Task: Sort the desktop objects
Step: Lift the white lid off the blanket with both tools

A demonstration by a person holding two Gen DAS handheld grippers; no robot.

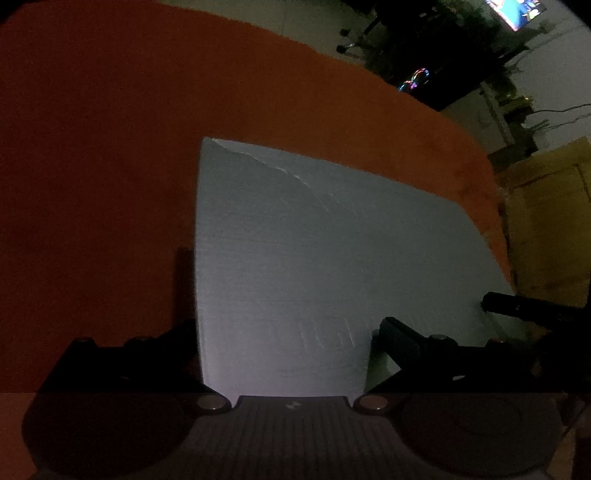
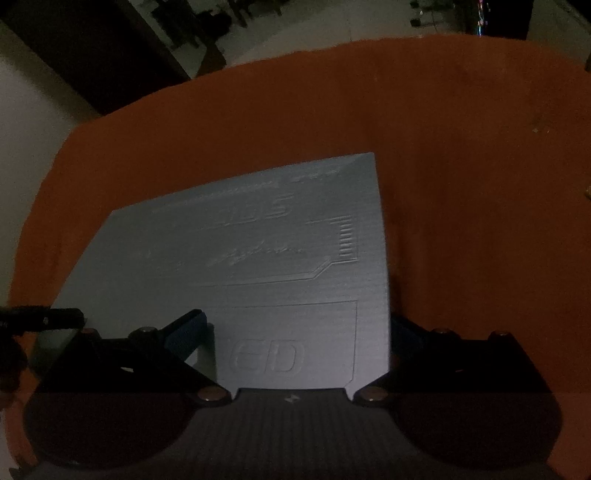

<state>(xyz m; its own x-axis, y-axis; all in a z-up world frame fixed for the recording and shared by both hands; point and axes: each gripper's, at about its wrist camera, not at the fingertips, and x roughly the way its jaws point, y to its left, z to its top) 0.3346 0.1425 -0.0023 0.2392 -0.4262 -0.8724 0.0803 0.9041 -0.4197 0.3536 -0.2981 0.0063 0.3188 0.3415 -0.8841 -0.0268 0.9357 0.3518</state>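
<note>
A flat grey-blue case [image 2: 258, 251] with raised lettering, "CD" near its close edge, lies on the orange tablecloth [image 2: 461, 147]. The left wrist view shows the same case [image 1: 314, 258] from its other side. My left gripper [image 1: 286, 295] is open: one finger is just off the case's left edge, the other finger [image 1: 397, 343] is over its surface. My right gripper [image 2: 297, 317] is open too, with one finger [image 2: 188, 336] over the case and the other beside its right edge. Each view catches the other gripper's fingertip at the case's side. The scene is very dark.
The cloth's curved far edge [image 1: 369, 74] drops to a pale floor. A yellowish wooden cabinet [image 1: 546, 221] stands at the right of the left wrist view, with dark furniture and a lit screen [image 1: 513, 11] behind. Bare cloth surrounds the case.
</note>
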